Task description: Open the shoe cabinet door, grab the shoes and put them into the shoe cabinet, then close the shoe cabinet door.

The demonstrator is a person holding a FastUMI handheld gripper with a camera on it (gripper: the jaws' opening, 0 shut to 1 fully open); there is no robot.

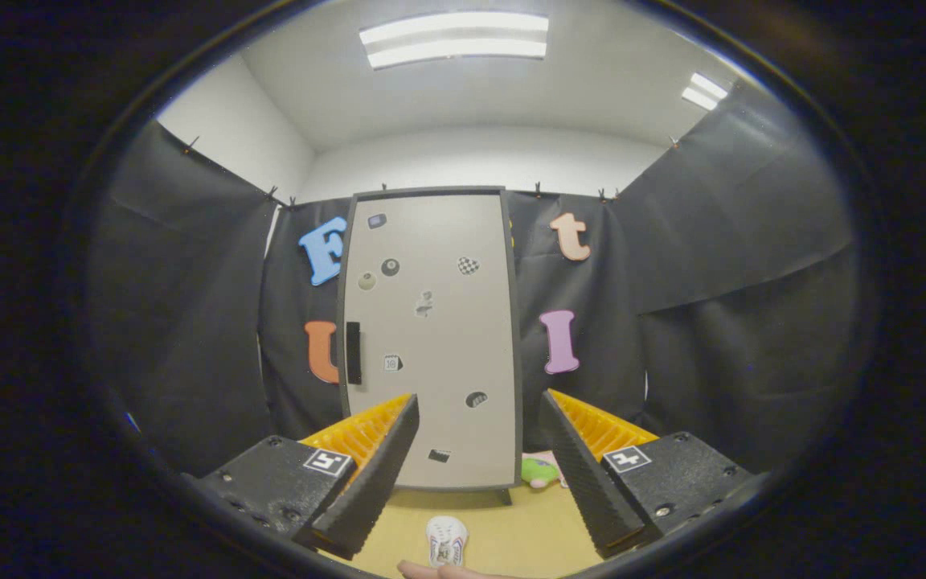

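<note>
A tall pale grey shoe cabinet [431,338] stands beyond my fingers against the black cloth wall, its door shut. A dark vertical handle [354,352] sits on the door's left side, and several small stickers dot the door. On the tan floor between my fingers and close to me lies a white shoe [446,539], toe pointing toward the cabinet. My gripper [479,418] is open, held well above the floor with nothing between the fingers. It is some way back from the cabinet.
A pink and green soft item [542,470] lies on the floor at the cabinet's right foot. A person's fingers [439,572] show just behind the shoe. Black cloth walls close in on both sides.
</note>
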